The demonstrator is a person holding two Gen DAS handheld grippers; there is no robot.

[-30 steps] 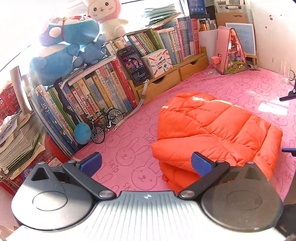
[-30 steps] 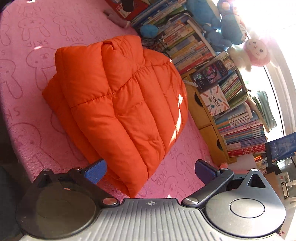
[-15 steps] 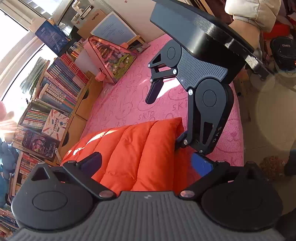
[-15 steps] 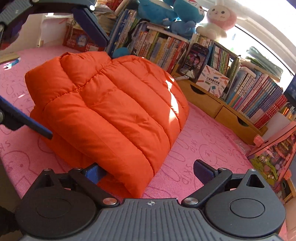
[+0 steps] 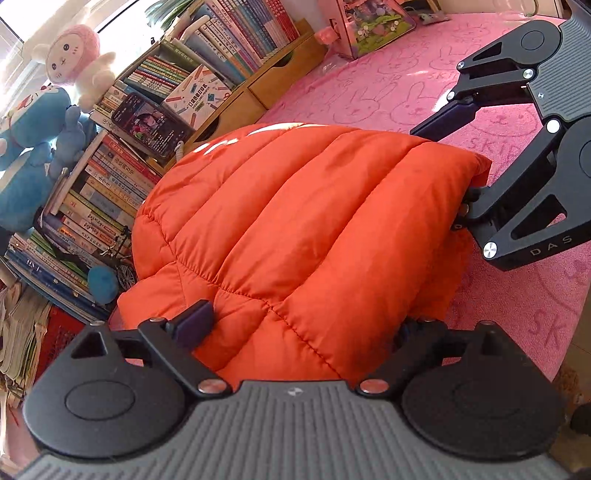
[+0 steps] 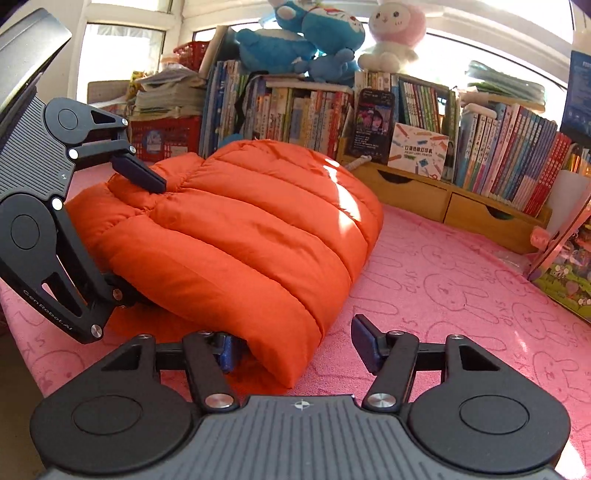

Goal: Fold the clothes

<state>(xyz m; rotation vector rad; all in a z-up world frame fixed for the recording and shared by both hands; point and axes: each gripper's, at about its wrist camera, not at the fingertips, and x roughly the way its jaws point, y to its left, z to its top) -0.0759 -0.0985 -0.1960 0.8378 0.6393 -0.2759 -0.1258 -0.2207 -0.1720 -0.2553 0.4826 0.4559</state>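
Observation:
A folded orange puffer jacket lies on the pink rabbit-print cloth; it also shows in the right wrist view. My left gripper is open, its jaws straddling the jacket's near edge: one finger lies on top, the other is hidden under the fabric. My right gripper is open and straddles the jacket's corner, its left pad tucked under the fold. Each gripper shows in the other's view: the right gripper and the left gripper, both around the jacket's edge.
Rows of books on wooden drawers line the far side, with plush toys on top. A pink toy house stands at the back. A small model bicycle sits by the books. The table edge drops off near the grippers.
Both grippers have swung round and moved in low onto the jacket. Their open jaws now straddle its edges, where before they hovered back from it.

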